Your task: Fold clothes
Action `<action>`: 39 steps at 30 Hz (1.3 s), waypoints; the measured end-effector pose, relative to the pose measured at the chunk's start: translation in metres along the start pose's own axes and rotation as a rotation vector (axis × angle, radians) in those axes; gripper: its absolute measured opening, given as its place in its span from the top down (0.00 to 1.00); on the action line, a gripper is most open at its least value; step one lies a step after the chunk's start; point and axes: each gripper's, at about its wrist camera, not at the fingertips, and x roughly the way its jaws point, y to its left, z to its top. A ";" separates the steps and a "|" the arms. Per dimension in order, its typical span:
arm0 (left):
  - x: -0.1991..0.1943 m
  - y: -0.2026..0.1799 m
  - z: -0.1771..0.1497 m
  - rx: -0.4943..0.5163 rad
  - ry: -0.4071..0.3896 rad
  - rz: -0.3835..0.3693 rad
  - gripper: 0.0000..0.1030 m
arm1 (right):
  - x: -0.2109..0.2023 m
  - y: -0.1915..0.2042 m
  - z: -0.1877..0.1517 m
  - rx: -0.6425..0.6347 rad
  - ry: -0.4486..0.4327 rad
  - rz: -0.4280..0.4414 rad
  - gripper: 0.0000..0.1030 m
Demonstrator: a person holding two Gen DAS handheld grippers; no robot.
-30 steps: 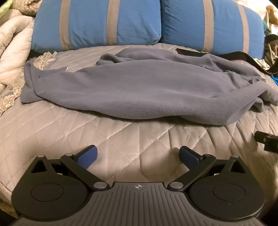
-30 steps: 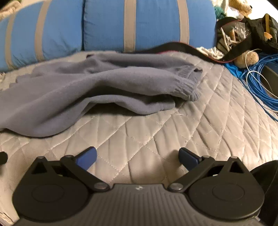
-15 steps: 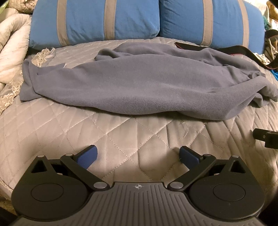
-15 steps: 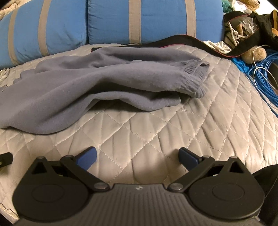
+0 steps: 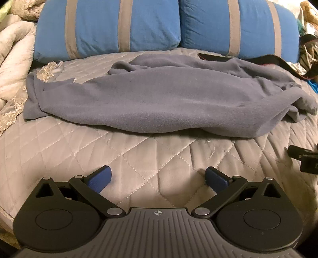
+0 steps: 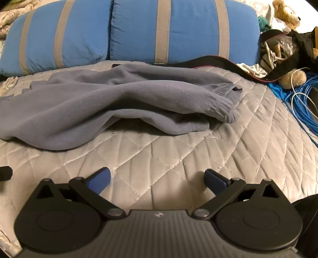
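A grey-blue fleece garment (image 5: 159,99) lies loosely spread and rumpled across the quilted bed (image 5: 139,158). In the right wrist view the garment (image 6: 119,99) ends in a ribbed cuff (image 6: 224,107) at the right. My left gripper (image 5: 158,178) is open and empty, above bare quilt just short of the garment's near edge. My right gripper (image 6: 157,179) is open and empty, also over bare quilt in front of the garment. The right gripper's tip (image 5: 302,156) shows at the right edge of the left wrist view.
Two blue pillows with grey stripes (image 5: 169,25) stand behind the garment. A black strap (image 6: 228,63) lies along the far side. Blue cable coils (image 6: 298,103), a teddy bear (image 6: 286,12) and clutter sit at the right. A white comforter (image 5: 14,59) is bunched at the left.
Both grippers have pulled back and risen slightly, so the garment sits a little farther off in each view. The garment has not moved. Both grippers stay open.
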 end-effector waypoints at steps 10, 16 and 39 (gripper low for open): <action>-0.039 -0.011 0.013 -0.003 -0.168 -0.130 0.01 | -0.027 -0.015 0.006 0.088 -0.142 0.166 0.00; -0.056 -0.024 0.036 0.030 -0.243 -0.165 0.01 | -0.035 -0.028 0.007 0.155 -0.176 0.203 0.00; -0.033 -0.116 0.105 0.254 -0.259 -0.402 0.02 | -0.023 -0.100 0.009 0.290 -0.225 0.156 0.00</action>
